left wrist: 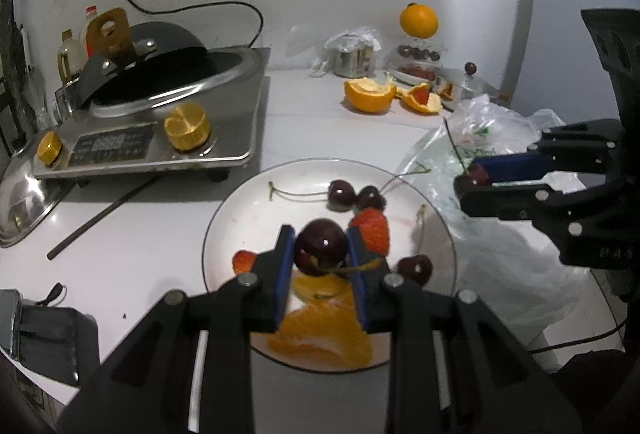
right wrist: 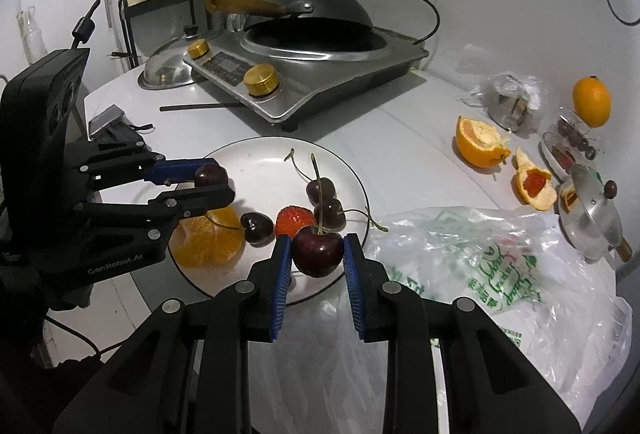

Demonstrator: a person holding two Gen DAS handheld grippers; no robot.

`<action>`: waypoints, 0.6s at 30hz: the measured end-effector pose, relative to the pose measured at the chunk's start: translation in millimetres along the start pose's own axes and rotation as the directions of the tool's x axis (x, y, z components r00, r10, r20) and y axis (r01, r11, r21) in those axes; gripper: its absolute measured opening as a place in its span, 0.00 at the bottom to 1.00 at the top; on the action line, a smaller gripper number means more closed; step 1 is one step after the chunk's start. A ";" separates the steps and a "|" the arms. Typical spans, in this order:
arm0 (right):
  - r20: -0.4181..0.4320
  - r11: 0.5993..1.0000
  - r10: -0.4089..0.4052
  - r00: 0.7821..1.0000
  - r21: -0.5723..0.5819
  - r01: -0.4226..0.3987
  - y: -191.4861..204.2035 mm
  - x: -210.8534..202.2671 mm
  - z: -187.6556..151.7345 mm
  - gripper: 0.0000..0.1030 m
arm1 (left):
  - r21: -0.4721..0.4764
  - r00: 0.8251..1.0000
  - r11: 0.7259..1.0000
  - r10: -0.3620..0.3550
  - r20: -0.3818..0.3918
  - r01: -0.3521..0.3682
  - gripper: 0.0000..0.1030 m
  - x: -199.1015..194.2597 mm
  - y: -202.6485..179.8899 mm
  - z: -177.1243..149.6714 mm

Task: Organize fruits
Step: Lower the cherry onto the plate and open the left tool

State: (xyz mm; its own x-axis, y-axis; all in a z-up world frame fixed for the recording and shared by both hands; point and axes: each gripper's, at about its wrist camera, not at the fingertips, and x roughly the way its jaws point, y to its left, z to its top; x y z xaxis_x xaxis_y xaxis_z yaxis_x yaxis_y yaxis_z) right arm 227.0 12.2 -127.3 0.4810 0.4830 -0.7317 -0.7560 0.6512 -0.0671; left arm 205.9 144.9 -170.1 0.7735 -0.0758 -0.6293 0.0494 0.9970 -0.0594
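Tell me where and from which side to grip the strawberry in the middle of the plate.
Grip the strawberry across its broad red flanks, coming down from above. It lies flat on the white plate, with cherries crowding it on either side, so a sideways approach would likely knock them. Both grippers, left and right, are each shut on a cherry, so one must release first.

The left gripper [left wrist: 320,248] and right gripper [right wrist: 318,254] both angle downward, side by side and apart, each with its blue-padded jaws clamped on a dark cherry; no hand or sleeve is visible.
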 end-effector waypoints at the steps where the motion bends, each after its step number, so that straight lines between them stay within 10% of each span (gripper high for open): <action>1: -0.002 1.000 0.002 1.000 0.000 -0.002 0.0 2.5 1.1 0.27 | -0.001 1.000 1.000 -0.001 -0.001 0.001 0.26 1.6 1.2 0.4; 18: -0.033 0.999 0.050 0.998 -0.001 -0.050 -8.6 50.1 19.3 0.27 | -0.014 0.998 1.000 0.022 -0.055 -0.022 0.26 50.8 26.9 9.3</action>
State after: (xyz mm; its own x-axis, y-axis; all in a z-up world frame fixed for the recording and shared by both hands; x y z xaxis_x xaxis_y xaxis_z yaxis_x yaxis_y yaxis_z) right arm 266.2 42.1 -150.3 0.4278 0.4952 -0.7561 -0.7796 0.6255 -0.0314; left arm 252.5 167.9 -196.5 0.7385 -0.0549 -0.6720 0.0229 0.9981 -0.0564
